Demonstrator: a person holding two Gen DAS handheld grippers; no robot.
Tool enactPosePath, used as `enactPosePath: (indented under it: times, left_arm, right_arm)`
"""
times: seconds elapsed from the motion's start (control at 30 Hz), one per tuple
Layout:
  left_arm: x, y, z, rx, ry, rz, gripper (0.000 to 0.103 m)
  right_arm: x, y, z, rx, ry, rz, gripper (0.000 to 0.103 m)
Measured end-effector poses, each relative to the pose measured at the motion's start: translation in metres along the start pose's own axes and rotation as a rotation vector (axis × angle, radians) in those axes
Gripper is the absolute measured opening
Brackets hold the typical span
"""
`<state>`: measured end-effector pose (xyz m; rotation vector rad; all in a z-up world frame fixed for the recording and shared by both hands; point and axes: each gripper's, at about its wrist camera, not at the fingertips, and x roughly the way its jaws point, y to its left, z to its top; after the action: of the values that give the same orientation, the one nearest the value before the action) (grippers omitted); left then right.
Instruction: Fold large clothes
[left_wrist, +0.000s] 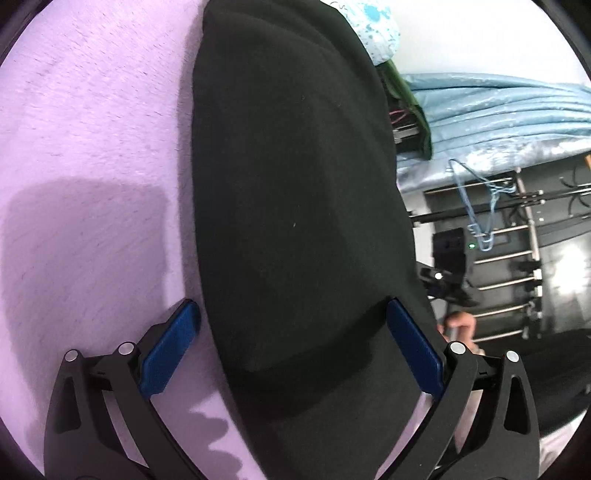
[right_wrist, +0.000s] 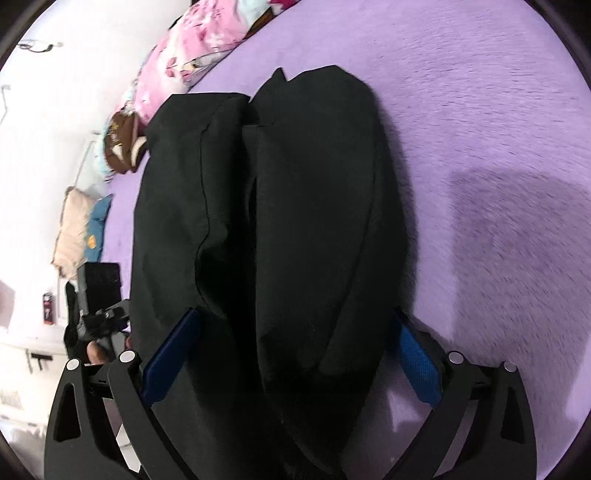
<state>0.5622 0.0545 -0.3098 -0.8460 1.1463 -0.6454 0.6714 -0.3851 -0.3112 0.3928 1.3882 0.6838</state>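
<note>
A large black garment (left_wrist: 295, 192) lies in a long folded band on a purple bedspread (left_wrist: 92, 129). My left gripper (left_wrist: 293, 312) is open, its blue pads (left_wrist: 171, 350) spread wide on either side of the band's near end. In the right wrist view the same black garment (right_wrist: 295, 206) shows two folded layers side by side with a seam between them. My right gripper (right_wrist: 295, 325) is open too, with its blue pads (right_wrist: 419, 363) straddling the cloth's near end. No pad is closed on the fabric.
Pink floral bedding (right_wrist: 184, 55), a brown pillow (right_wrist: 122, 147) and a beige cushion (right_wrist: 72, 229) lie at the bedspread (right_wrist: 480, 147) edge. A blue quilt (left_wrist: 498, 114), a blue hanger (left_wrist: 480, 206) and a metal rack (left_wrist: 517, 258) stand beside the bed. A hand (left_wrist: 461, 325) shows past the garment.
</note>
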Motion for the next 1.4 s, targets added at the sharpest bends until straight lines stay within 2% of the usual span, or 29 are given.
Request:
enactPosePath:
  times: [0.2, 0.27, 0.33, 0.4, 0.47, 0.53, 0.57, 0.6, 0.63, 0.7, 0.73, 0.93, 1.1, 1.2, 1.4]
  left_arm:
    - [0.015, -0.006, 0.006, 0.034, 0.026, -0.041, 0.096]
    - [0.023, -0.012, 0.009, 0.044, 0.031, -0.036, 0.096]
    - [0.028, -0.016, 0.009, 0.056, 0.029, -0.036, 0.096]
    - [0.033, -0.019, 0.009, 0.071, 0.027, -0.032, 0.094]
    - [0.033, -0.019, 0.006, 0.072, 0.011, -0.028, 0.092]
    - [0.035, -0.018, 0.005, 0.056, 0.001, -0.027, 0.087]
    - [0.035, -0.018, 0.006, 0.038, -0.001, -0.033, 0.086]
    - [0.034, -0.017, 0.007, 0.022, 0.005, -0.037, 0.082]
    - [0.034, -0.014, 0.008, -0.004, 0.018, -0.041, 0.072]
    - [0.031, -0.01, 0.009, -0.04, 0.032, -0.059, 0.055]
    - [0.029, -0.009, 0.009, -0.043, 0.034, -0.076, 0.049]
    - [0.014, -0.024, 0.002, -0.01, 0.022, -0.117, 0.033]
    - [-0.003, -0.044, -0.017, 0.045, 0.035, -0.124, 0.029]
    - [-0.018, -0.058, -0.036, 0.081, 0.048, -0.122, 0.028]
    - [-0.054, -0.091, -0.078, 0.106, 0.059, -0.128, 0.028]
  right_arm:
    - [0.009, 0.011, 0.001, -0.086, 0.023, 0.054, 0.098]
    - [0.017, 0.015, 0.0, -0.106, 0.039, 0.051, 0.094]
    - [0.02, 0.016, 0.001, -0.112, 0.049, 0.036, 0.088]
    - [0.025, 0.017, 0.002, -0.098, 0.055, 0.072, 0.071]
    - [0.029, 0.017, 0.002, -0.084, 0.061, 0.093, 0.063]
    - [0.031, 0.016, 0.002, -0.075, 0.06, 0.106, 0.059]
    - [0.031, 0.016, 0.002, -0.068, 0.055, 0.125, 0.053]
    - [0.03, 0.015, 0.001, -0.053, 0.05, 0.147, 0.047]
    - [0.029, 0.011, 0.001, -0.02, 0.052, 0.193, 0.039]
    - [0.026, 0.012, -0.001, -0.02, 0.033, 0.206, 0.03]
    - [0.025, 0.015, -0.004, -0.023, 0.026, 0.217, 0.029]
    - [0.014, 0.024, -0.016, -0.02, 0.004, 0.253, 0.022]
    - [-0.006, 0.049, -0.039, -0.067, 0.023, 0.267, 0.02]
    - [-0.019, 0.08, -0.065, -0.169, 0.01, 0.269, 0.02]
    - [-0.041, 0.112, -0.117, -0.165, -0.01, 0.291, 0.02]
